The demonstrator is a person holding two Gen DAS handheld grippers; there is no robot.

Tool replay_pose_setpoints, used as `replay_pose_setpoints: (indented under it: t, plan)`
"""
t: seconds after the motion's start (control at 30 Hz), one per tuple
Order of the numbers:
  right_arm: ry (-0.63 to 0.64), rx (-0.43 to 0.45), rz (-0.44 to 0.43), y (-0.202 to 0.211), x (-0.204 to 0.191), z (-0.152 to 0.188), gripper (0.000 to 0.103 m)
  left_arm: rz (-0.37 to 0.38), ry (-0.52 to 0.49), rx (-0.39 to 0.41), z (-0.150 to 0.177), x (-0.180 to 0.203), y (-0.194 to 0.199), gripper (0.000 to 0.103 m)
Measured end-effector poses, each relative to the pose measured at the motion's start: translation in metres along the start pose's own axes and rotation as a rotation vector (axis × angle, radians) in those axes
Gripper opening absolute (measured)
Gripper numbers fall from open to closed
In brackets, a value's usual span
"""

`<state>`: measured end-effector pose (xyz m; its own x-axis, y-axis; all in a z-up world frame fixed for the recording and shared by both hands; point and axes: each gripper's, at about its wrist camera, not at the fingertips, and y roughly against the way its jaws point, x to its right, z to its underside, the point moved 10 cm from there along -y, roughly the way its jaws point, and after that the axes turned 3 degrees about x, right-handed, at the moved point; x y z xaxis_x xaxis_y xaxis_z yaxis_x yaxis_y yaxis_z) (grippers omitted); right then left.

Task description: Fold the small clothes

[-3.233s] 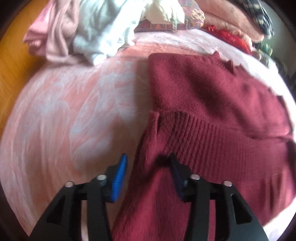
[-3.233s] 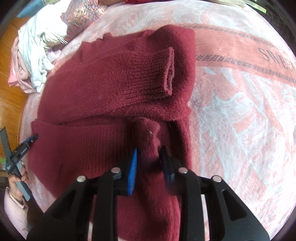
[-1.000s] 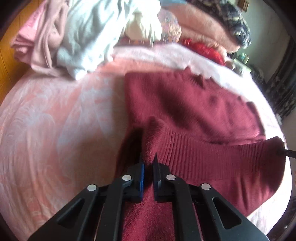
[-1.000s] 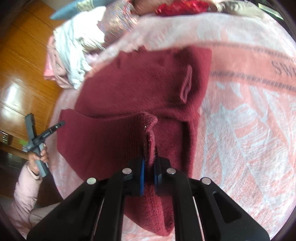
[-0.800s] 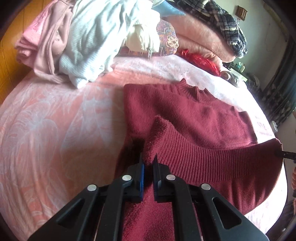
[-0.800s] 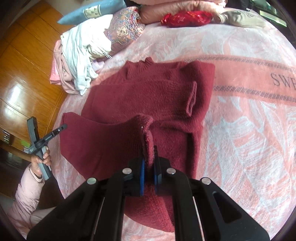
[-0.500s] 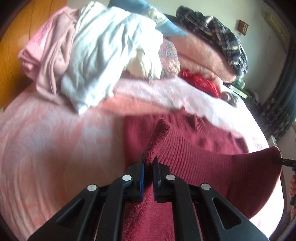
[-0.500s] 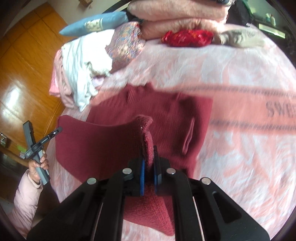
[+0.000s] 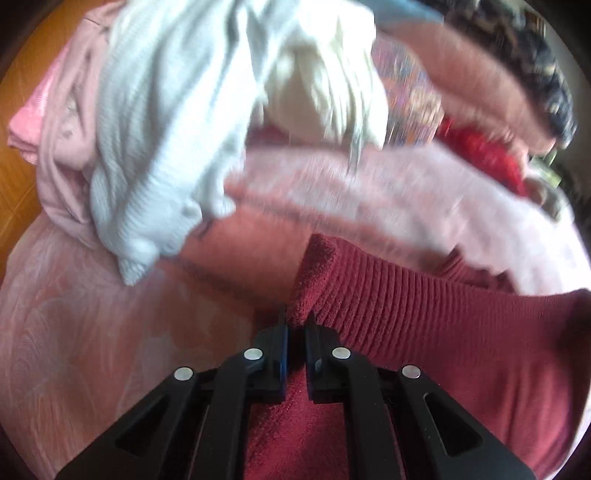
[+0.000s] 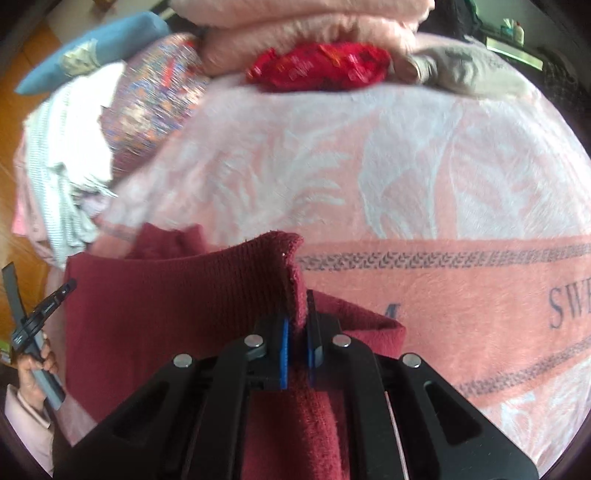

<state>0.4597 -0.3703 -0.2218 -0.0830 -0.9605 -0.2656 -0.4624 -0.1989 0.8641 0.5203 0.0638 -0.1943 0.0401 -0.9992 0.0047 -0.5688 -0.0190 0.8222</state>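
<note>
A dark red knit sweater (image 9: pixel 424 325) lies on a pink patterned bedspread (image 9: pixel 92 332). My left gripper (image 9: pixel 296 325) is shut on one bottom corner of its ribbed hem. My right gripper (image 10: pixel 297 306) is shut on the other hem corner of the sweater (image 10: pixel 166 317). The hem hangs stretched between both grippers, lifted above the rest of the sweater and covering most of it. Only the collar (image 10: pixel 159 236) shows beyond the raised hem. The left gripper (image 10: pixel 55 295) appears at the left edge of the right wrist view, held by a hand (image 10: pixel 33 365).
A pile of white, pink and cream clothes (image 9: pixel 166 122) sits close ahead on the left. Folded pink blankets (image 10: pixel 295 26), a red bundle (image 10: pixel 321 66), a patterned cushion (image 10: pixel 155 96) and a blue pillow (image 10: pixel 96 48) line the bed's far end. Wooden floor (image 9: pixel 22 162) lies beyond the left edge.
Both grippers have carried the lifted hem forward over the sweater toward its collar. The clothes pile and blankets now loom much closer, and far less of the sweater's body shows.
</note>
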Motion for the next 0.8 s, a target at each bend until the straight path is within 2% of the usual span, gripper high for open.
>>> replay_pose_setpoints:
  t: [0.07,0.17,0.23,0.27,0.3,0.33,0.37,0.4,0.43,0.5,0.63,0.7,0.8]
  plan:
    - [-0.016,-0.031,0.032,-0.021,0.011,0.008,0.007,-0.039,-0.037,-0.046,0.011,0.002,-0.02,0.008]
    - [-0.032,-0.032,0.034,-0.029,0.016,0.013,0.011,-0.056,-0.044,-0.055,0.016,0.004,-0.029,0.01]
    - [-0.042,-0.031,0.03,-0.024,0.019,0.012,0.03,-0.061,-0.037,-0.056,0.015,0.002,-0.024,0.015]
    - [-0.042,-0.024,0.026,-0.014,0.02,0.012,0.031,-0.049,-0.028,-0.061,0.015,0.001,-0.02,0.024]
    - [-0.038,-0.018,0.027,-0.004,0.02,0.012,0.032,-0.027,-0.005,-0.074,0.015,-0.002,-0.012,0.043]
    - [-0.034,-0.019,0.026,0.008,0.02,0.014,0.045,-0.008,0.013,-0.082,0.016,-0.003,-0.006,0.054]
    - [-0.03,-0.028,0.01,0.024,0.018,0.019,0.056,0.055,0.06,-0.091,0.02,-0.005,0.009,0.075]
    - [-0.02,-0.028,0.001,0.037,0.017,0.025,0.071,0.097,0.081,-0.087,0.022,-0.005,0.02,0.084]
    - [-0.001,-0.029,0.003,0.05,0.016,0.033,0.072,0.133,0.091,-0.084,0.027,-0.008,0.032,0.086]
    - [0.043,-0.056,-0.003,0.073,0.013,0.059,0.074,0.16,0.073,-0.089,0.045,-0.022,0.056,0.096]
    - [0.043,-0.136,-0.062,0.083,0.009,0.111,0.075,0.16,0.052,-0.116,0.089,-0.051,0.073,0.096]
    - [0.04,-0.148,-0.067,0.077,0.008,0.123,0.075,0.17,0.067,-0.123,0.105,-0.059,0.073,0.096]
    - [-0.005,-0.168,-0.094,0.062,0.007,0.129,0.076,0.21,0.095,-0.136,0.111,-0.057,0.064,0.096]
